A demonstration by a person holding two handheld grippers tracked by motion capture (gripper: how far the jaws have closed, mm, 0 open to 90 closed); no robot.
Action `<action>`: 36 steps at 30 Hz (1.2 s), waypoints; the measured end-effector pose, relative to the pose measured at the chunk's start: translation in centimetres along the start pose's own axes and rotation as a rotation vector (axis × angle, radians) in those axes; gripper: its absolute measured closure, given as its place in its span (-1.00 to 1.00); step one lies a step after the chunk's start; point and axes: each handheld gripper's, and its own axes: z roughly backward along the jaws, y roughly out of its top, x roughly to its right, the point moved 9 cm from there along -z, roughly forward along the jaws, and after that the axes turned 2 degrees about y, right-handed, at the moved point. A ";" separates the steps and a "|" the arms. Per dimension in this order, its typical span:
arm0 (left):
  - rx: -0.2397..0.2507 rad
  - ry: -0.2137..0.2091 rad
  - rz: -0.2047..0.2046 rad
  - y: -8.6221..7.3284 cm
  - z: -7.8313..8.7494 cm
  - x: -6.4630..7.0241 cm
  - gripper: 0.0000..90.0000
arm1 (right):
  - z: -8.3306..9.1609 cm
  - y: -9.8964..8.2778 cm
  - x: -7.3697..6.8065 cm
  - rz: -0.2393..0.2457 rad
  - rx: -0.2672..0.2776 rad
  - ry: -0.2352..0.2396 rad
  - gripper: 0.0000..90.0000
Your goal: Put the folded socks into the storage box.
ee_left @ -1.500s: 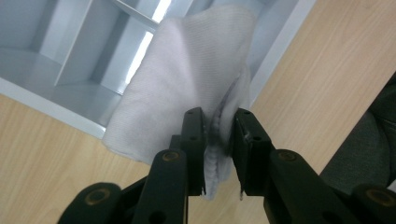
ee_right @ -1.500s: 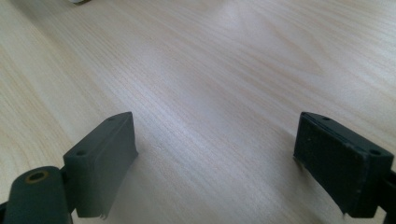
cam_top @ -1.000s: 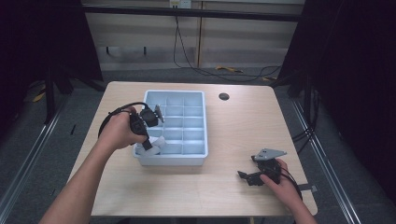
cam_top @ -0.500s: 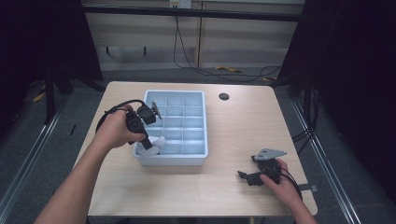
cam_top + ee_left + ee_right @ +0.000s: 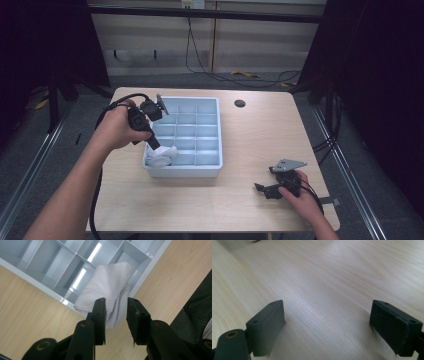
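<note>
White cloth [image 5: 110, 287] slumps over the tray's [image 5: 210, 167] near-left corner, just beneath the left gripper [image 5: 116, 312], jaws narrowly parted, having just been closing, gripping nothing.

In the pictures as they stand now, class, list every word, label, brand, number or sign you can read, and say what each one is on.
None: no readable text in any view.
Compartment tray: plain, no label.
White cloth: no tag or print visible.
Left tongs and right tongs: black jaws, no marking legible.
Wooden table: bare grain, no sign.
Small plate on the back wall: too small and blurred to read.
</note>
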 end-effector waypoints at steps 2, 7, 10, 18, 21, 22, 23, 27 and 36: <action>0.005 0.007 0.010 0.1 0.4 -0.1 0.59 | 0.0 0.0 0.0 0.000 0.000 0.000 -0.73; -0.007 0.003 0.028 0.3 0.7 0.0 0.75 | 0.0 0.0 0.0 0.000 0.000 0.000 -0.73; -0.014 -0.004 0.042 0.3 0.8 0.2 0.86 | 0.0 0.0 0.0 -0.001 0.000 0.000 -0.73; -0.011 -0.029 0.081 0.6 1.2 0.4 1.00 | 0.0 0.0 0.0 0.000 0.000 0.000 -0.73; -0.012 -0.029 0.096 0.6 1.1 0.3 1.00 | 0.0 0.0 0.0 -0.001 0.000 0.000 -0.73; -0.013 -0.030 0.095 0.6 1.0 0.2 1.00 | 0.0 0.0 0.0 -0.001 0.000 0.000 -0.73; -0.015 -0.031 0.098 0.6 0.9 0.2 1.00 | 0.0 0.0 0.0 -0.001 0.000 0.000 -0.73; -0.030 -0.031 0.096 0.5 0.2 0.1 1.00 | 0.0 0.0 0.0 0.000 0.000 0.000 -0.73; -0.055 -0.038 0.083 0.4 -1.7 0.0 1.00 | 0.0 0.0 0.0 0.000 0.000 0.000 -0.73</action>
